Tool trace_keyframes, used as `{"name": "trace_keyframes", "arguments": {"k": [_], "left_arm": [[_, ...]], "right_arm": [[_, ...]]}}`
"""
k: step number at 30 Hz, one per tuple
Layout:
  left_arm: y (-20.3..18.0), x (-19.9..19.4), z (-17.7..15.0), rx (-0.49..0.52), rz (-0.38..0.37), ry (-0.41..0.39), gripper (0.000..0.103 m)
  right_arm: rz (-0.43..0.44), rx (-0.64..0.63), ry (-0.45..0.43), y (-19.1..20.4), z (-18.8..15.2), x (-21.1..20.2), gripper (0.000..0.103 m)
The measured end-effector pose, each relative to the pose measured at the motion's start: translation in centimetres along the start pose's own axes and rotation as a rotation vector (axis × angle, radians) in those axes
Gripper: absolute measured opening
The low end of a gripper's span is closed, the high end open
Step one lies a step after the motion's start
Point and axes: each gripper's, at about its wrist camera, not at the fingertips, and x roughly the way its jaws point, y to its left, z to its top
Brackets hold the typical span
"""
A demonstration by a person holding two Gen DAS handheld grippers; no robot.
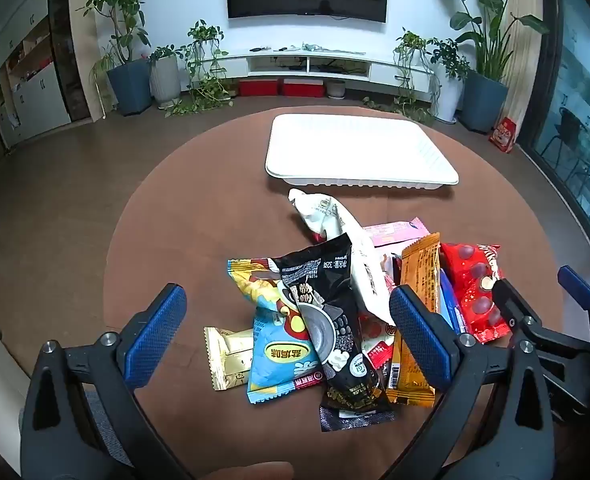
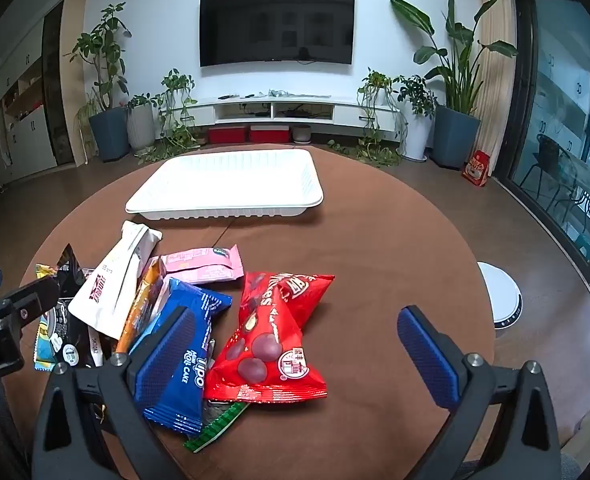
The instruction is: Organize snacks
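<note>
A pile of snack packets lies on the round brown table (image 1: 199, 208). An empty white tray (image 1: 359, 148) stands beyond it, also in the right wrist view (image 2: 231, 184). My left gripper (image 1: 289, 316) is open above the pile's left part, over a black packet (image 1: 331, 320) and a light-blue packet (image 1: 275, 360). A cream packet (image 1: 231, 356) lies at the left. My right gripper (image 2: 295, 340) is open above a red chocolate-ball bag (image 2: 271, 340), with a blue Tipo roll-cake packet (image 2: 187, 368) by its left finger. A white pouch (image 2: 115, 280), a pink packet (image 2: 203, 264) and an orange bar (image 1: 419, 312) lie in the pile.
The table's right part (image 2: 395, 260) is bare brown surface. A white round device (image 2: 503, 296) sits on the floor to the right. Potted plants (image 2: 107, 120), a TV cabinet (image 2: 287, 112) and glass doors (image 2: 567, 120) stand beyond the table.
</note>
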Motion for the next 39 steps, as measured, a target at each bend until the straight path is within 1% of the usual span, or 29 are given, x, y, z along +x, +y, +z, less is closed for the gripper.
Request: {"name": "trace_keyframes", "arguments": {"k": [8, 9, 15, 16, 20, 39], "left_arm": [[-0.45, 0.72, 0.38, 0.005, 0.008, 0.001, 0.103], [-0.06, 0.36, -0.04, 0.001, 0.0, 0.001, 0.103], [-0.57, 0.86, -0.02, 0.005, 0.007, 0.002, 0.103], [0.04, 0.45, 0.03, -0.004, 0.002, -0.001, 0.103], [0.2, 0.53, -0.01, -0.008, 0.004, -0.004, 0.103], [0.35, 0.55, -0.05, -0.016, 0.009, -0.014, 0.103]], "right_arm": [[0.0, -0.001, 0.004, -0.03, -0.04, 0.09, 0.103], [-0.002, -0.003, 0.003, 0.01, -0.01, 0.02, 0.103], [-0.003, -0.001, 0.001, -0.08, -0.12, -0.14, 0.103], [-0.003, 0.0, 0.002, -0.11, -0.17, -0.17, 0.103], [-0.002, -0.003, 0.009, -0.05, -0.03, 0.07, 0.103], [-0.002, 0.0, 0.026, -0.15, -0.63, 0.71, 0.103]]}}
